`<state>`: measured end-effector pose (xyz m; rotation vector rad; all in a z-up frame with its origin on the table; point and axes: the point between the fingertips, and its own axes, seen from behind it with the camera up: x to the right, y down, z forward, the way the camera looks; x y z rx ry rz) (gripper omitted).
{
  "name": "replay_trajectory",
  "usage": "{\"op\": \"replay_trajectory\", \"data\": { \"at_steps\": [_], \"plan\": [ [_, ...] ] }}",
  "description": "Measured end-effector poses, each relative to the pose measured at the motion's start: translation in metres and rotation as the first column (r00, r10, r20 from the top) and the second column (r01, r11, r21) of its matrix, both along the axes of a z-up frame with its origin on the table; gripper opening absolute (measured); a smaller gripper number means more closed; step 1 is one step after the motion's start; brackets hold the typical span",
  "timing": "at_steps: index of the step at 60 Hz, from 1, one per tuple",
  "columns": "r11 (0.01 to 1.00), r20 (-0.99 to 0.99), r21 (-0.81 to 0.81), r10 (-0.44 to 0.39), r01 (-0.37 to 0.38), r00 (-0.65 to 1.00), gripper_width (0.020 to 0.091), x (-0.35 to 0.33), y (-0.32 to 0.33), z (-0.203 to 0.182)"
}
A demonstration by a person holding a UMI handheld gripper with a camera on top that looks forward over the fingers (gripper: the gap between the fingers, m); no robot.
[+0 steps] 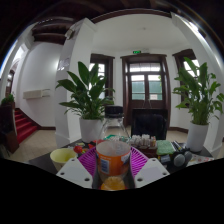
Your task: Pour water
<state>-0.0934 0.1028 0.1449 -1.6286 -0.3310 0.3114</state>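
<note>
Low centre of frame — gripper (113, 170) clamped on orange-lidded cup (113, 159), both pads touching; bottle (115, 124) just beyond, plants (88, 95) behind.

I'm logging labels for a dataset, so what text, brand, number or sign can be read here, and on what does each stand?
None can be read.
Can between the fingers of the claw: its label print is too blurred to read.
Small green sign above the doors: too small to read.
Items on the table: no legible text.
</note>
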Motion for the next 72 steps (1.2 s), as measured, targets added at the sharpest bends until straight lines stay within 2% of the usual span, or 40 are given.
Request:
{"op": "replay_trajectory", "data": {
  "at_steps": [7,8,10,18,26,41,55,72],
  "plan": [
    [1.000,0.009,-0.010,-0.014,0.014,1.000,0.0526,0.004,-0.002,-0.001],
    [1.000,0.012,-0.021,-0.020,0.020,1.000,0.0565,0.005,-0.003,-0.003],
    [0.999,0.019,-0.040,-0.033,0.034,0.999,0.0700,0.007,-0.006,-0.008],
    [0.992,0.002,-0.086,-0.091,0.091,0.996,0.0783,0.023,-0.030,-0.011],
    [0.974,-0.016,-0.133,-0.188,0.184,0.982,0.0802,0.048,-0.078,-0.015],
    [0.939,-0.012,-0.151,-0.313,0.307,0.950,0.0808,0.087,-0.173,-0.003],
    [0.917,0.005,-0.117,-0.384,0.382,0.923,0.0808,0.113,-0.219,0.022],
    [0.911,-0.003,-0.094,-0.404,0.401,0.915,0.0804,0.117,-0.244,0.037]
  ]
}}
